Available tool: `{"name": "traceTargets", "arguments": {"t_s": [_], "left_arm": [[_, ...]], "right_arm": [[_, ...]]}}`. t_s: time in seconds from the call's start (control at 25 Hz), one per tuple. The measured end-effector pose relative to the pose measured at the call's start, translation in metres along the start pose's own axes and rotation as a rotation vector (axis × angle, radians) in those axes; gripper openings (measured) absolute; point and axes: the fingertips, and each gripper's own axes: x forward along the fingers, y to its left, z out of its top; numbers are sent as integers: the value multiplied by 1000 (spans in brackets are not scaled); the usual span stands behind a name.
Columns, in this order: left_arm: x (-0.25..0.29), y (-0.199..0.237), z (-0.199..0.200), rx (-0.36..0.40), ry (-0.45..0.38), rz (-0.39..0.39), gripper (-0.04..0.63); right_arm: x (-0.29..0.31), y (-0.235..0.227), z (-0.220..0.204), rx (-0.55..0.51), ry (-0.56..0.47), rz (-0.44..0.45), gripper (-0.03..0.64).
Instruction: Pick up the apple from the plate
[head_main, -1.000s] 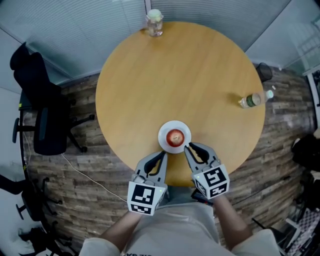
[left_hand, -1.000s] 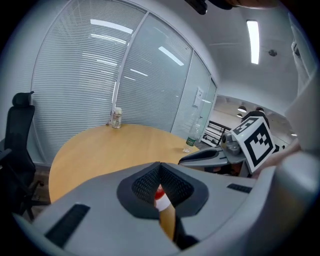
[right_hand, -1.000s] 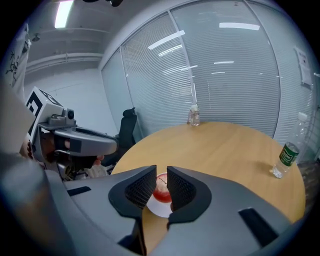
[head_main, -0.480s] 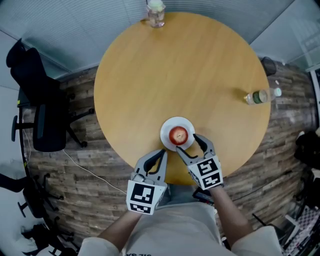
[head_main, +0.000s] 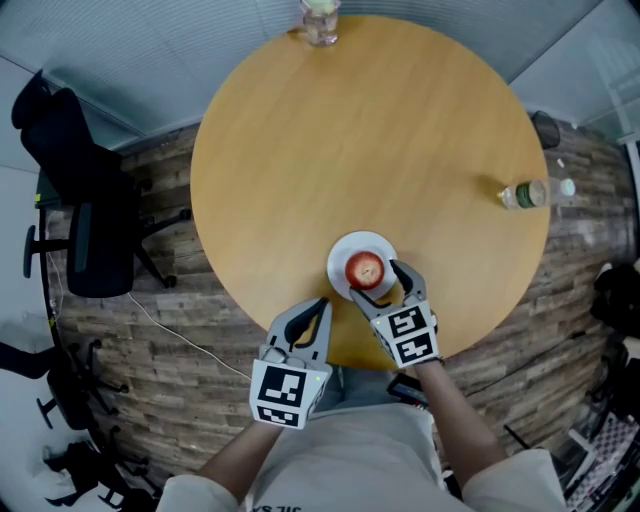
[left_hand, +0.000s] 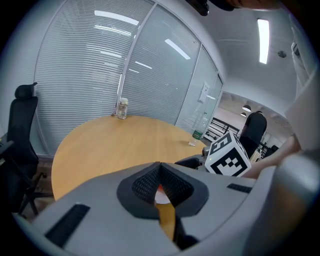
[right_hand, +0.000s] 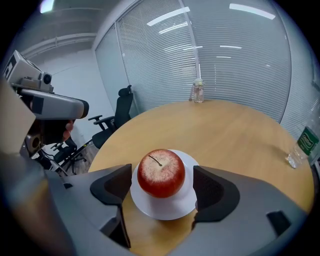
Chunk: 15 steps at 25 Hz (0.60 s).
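While the apple (head_main: 364, 268) is sitting on the plate (head_main: 343, 257) on the round wooden table (head_main: 360, 130), the right gripper (head_main: 379, 284) is opening around it without touching it. Beside the plate, the left gripper (head_main: 319, 305) is hanging shut, and beyond it the picture edge is cropping a jar (head_main: 320, 22).

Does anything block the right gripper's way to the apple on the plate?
Nothing visible does. The apple sits uncovered on the white plate, between the jaws of the right gripper, which are opening. There is a clear gap on either side, and nothing else lies on the plate.
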Motion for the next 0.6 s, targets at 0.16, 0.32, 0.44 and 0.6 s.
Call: {"name": "traceTargets", "arguments": {"t_s": [0.16, 0.32, 0.44, 0.6], "left_arm": [[0, 4, -1, -8, 3, 3, 2], [0, 8, -1, -12, 6, 8, 2], [-1, 9, -1, -14, 8, 11, 2], [-1, 11, -3, -18, 14, 15, 2]], "right_arm": [[8, 1, -2, 6, 17, 9, 376], [14, 1, -2, 4, 29, 11, 376], [16, 1, -4, 1, 36, 6, 376], [21, 1, -7, -5, 49, 7, 376]]}}
